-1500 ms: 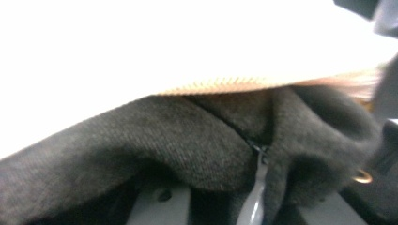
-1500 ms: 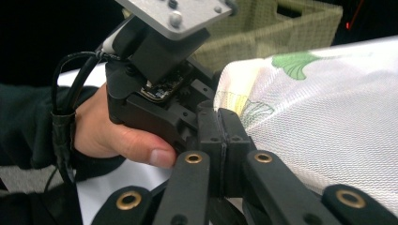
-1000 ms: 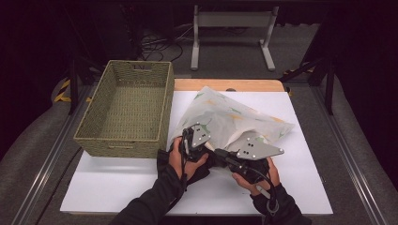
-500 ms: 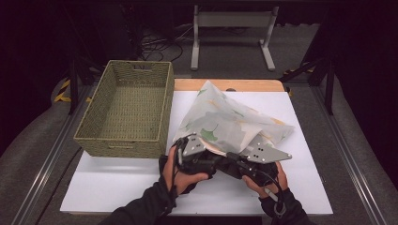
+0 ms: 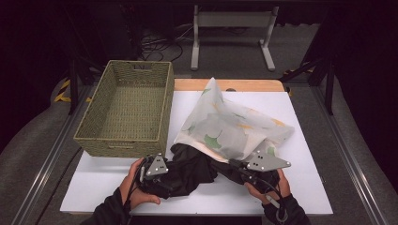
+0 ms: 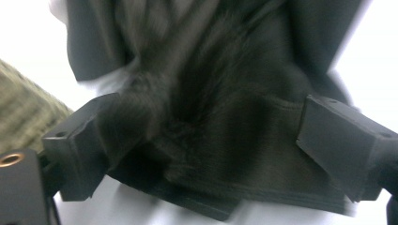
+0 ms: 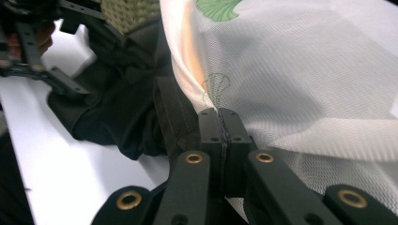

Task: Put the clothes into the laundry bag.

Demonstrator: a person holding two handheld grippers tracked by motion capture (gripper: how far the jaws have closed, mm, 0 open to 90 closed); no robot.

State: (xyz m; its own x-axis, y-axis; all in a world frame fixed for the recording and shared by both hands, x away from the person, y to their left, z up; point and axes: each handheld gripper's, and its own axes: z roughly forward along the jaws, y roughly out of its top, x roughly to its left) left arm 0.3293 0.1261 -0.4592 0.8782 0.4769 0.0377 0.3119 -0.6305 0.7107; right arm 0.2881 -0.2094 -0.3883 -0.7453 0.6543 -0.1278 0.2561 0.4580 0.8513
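Black garment (image 5: 190,171) spills from mesh bag's (image 5: 234,129) edge onto white board (image 5: 309,187).

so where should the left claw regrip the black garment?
Probably the bunched near edge of the black garment, coming in low from the person's side. The fabric is piled thick there between the open left claw, on the white board, clear of the mesh bag that the right claw pinches.
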